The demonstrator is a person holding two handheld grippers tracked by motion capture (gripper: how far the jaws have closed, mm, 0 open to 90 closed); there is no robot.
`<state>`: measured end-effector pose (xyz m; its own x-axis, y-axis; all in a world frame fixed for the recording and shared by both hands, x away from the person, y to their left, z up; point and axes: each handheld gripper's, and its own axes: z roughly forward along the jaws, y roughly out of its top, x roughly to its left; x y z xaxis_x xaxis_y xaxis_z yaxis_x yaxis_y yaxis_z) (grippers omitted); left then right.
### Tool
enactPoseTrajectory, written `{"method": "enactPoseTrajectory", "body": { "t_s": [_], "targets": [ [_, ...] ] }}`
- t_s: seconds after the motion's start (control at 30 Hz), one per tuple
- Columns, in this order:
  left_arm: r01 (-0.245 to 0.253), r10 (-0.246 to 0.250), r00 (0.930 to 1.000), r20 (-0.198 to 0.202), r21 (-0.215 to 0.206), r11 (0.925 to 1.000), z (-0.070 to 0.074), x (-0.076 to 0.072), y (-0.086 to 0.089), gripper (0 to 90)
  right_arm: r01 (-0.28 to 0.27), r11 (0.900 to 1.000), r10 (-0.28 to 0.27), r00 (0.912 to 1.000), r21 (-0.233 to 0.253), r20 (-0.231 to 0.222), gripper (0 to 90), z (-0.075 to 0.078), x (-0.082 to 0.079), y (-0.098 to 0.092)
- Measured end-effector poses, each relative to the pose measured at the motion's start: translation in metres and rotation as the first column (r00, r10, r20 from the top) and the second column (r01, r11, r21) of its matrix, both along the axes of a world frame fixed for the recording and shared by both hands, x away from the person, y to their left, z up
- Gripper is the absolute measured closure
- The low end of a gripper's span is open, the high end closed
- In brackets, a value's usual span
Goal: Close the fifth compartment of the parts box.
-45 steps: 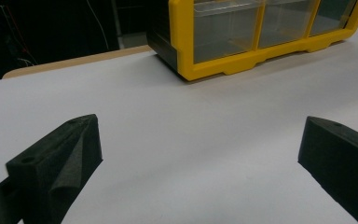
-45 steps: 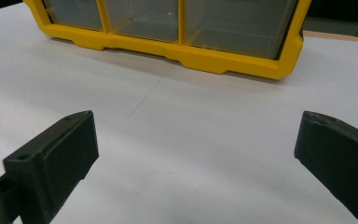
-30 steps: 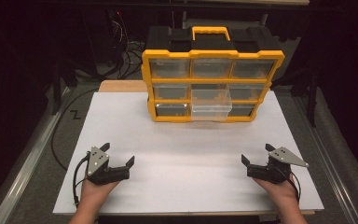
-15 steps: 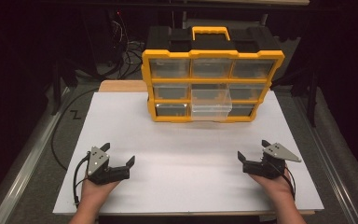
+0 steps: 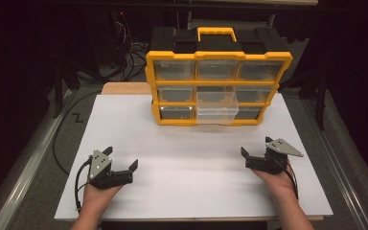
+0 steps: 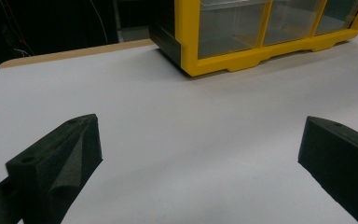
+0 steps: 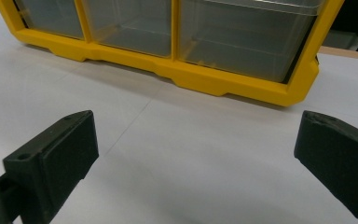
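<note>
Two tools are in hand, one per hand, both empty with their jaws spread wide. Left tool rests on the white surface well in front of the yellow organizer and off toward its left corner; right tool sits well in front of the organizer's right corner.

One organizer stands at the far part of the surface, upright, its front facing the person. It carries one yellow handle on its black top and nine clear drawers in three rows of three. One drawer, the middle one of the bottom row, is pulled partly out; the other eight sit flush. In the left gripper view the organizer's lower left corner shows beyond the jaws; in the right gripper view its lower right corner does.

Against the frames before, the right tool has shifted slightly inward and toward the organizer, while the left tool and the organizer lie as they did.
</note>
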<state>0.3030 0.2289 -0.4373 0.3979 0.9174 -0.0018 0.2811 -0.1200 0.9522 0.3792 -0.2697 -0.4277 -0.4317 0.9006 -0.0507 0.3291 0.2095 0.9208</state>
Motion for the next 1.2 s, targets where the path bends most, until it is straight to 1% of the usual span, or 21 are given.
{"method": "enactPoseTrajectory", "body": {
  "t_s": [0.17, 0.2, 0.27, 0.3, 0.37, 0.53, 0.67, 0.9, 1.2],
  "targets": [
    [-0.004, 0.004, 1.0000, -0.001, -0.005, 1.0000, 0.000, 0.000, 0.001, 0.2, 0.019, 1.000, -0.019, 0.9998, 0.017, 0.000, 1.3, 0.000, 0.014, 0.002],
    [-0.004, 0.004, 1.0000, -0.001, -0.005, 1.0000, 0.000, 0.000, 0.001, 0.2, 0.019, 1.000, -0.019, 0.9998, 0.017, 0.000, 1.3, 0.000, 0.014, 0.002],
    [-0.001, 0.001, 1.0000, 0.003, -0.007, 1.0000, 0.000, 0.000, 0.001, 0.2, 0.021, 0.999, -0.020, 0.9997, 0.032, -0.014, 1.3, 0.001, 0.018, 0.003],
    [0.002, -0.002, 1.0000, 0.003, -0.009, 1.0000, 0.000, 0.000, 0.001, 0.2, 0.031, 0.999, -0.031, 0.9995, 0.033, -0.004, 1.3, 0.002, 0.022, 0.004],
    [0.004, -0.004, 1.0000, 0.005, -0.010, 0.9999, 0.000, 0.000, 0.001, 0.2, 0.039, 0.999, -0.039, 0.9992, 0.035, 0.002, 1.3, 0.003, 0.025, 0.006],
    [0.000, 0.000, 1.0000, 0.005, -0.008, 1.0000, -0.001, 0.000, 0.002, 0.2, 0.040, 0.999, -0.040, 0.9992, 0.020, 0.002, 1.4, 0.002, 0.032, 0.011],
    [0.003, -0.003, 1.0000, 0.004, -0.011, 0.9999, -0.001, 0.000, 0.002, 0.2, 0.026, 1.000, -0.026, 0.9996, 0.014, -0.006, 1.7, 0.002, 0.030, 0.013],
    [0.006, -0.006, 0.9999, 0.011, -0.015, 0.9999, 0.000, -0.002, 0.002, 0.2, 0.011, 1.000, -0.011, 0.9999, 0.017, 0.007, 1.7, 0.007, 0.021, 0.014],
    [0.008, -0.007, 0.9999, 0.013, -0.020, 0.9998, 0.001, -0.002, 0.003, 0.2, -0.024, 1.000, 0.024, 0.9997, 0.002, -0.011, 1.7, 0.008, 0.008, 0.016]
  ]
}}
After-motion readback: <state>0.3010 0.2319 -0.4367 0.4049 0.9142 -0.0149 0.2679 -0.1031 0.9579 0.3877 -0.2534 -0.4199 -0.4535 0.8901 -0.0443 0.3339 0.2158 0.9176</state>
